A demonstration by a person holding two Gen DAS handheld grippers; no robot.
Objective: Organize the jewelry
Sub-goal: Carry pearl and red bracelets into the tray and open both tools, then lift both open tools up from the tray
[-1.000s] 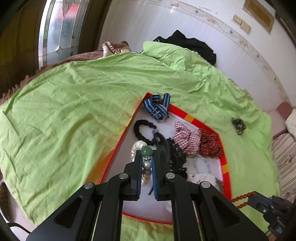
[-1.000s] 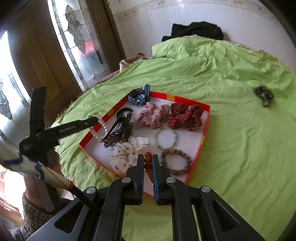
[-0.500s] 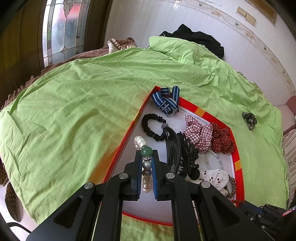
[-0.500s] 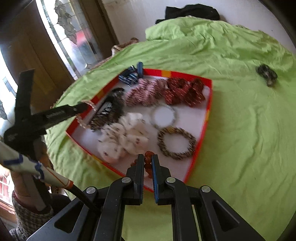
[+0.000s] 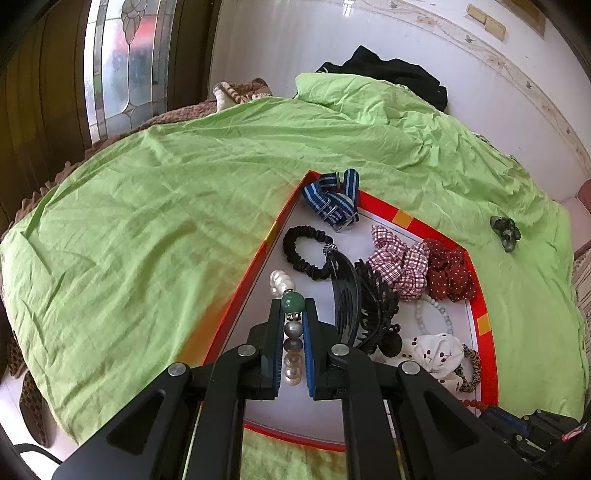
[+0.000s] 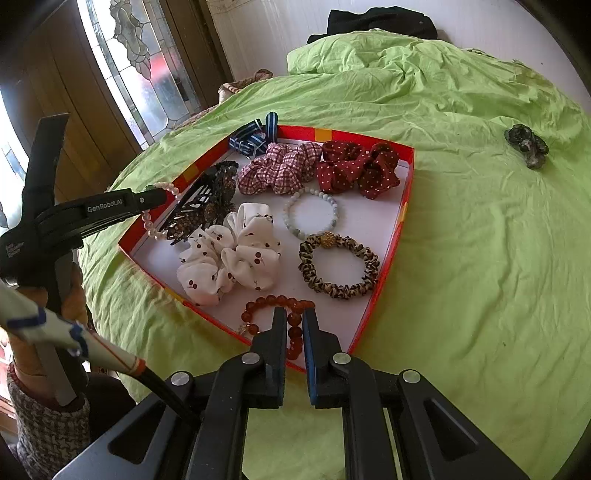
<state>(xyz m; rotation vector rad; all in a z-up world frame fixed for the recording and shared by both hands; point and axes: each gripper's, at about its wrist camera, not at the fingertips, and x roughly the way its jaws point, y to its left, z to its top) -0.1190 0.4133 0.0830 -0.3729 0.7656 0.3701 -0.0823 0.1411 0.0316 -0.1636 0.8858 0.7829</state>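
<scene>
A red-rimmed tray (image 6: 406, 206) with a white floor lies on the green sheet and holds scrunchies, bracelets, a black hair claw (image 5: 354, 299) and a striped watch strap (image 5: 332, 201). My left gripper (image 5: 293, 306) is shut on a pearl bracelet with a green bead (image 5: 293, 301), held over the tray's left side; it also shows in the right wrist view (image 6: 159, 210). My right gripper (image 6: 294, 314) is shut on an amber bead bracelet (image 6: 275, 314) at the tray's near corner, part of it lying on the tray floor.
A dark green jade piece (image 6: 526, 144) lies on the sheet right of the tray (image 5: 476, 280); it also shows in the left wrist view (image 5: 505, 232). Black clothing (image 6: 373, 20) lies by the far wall. A glass door (image 6: 147, 74) stands left.
My right gripper has moved in over the tray's near corner and lowered the amber bracelet onto the floor. My left gripper has shifted slightly, still holding the pearl bracelet.
</scene>
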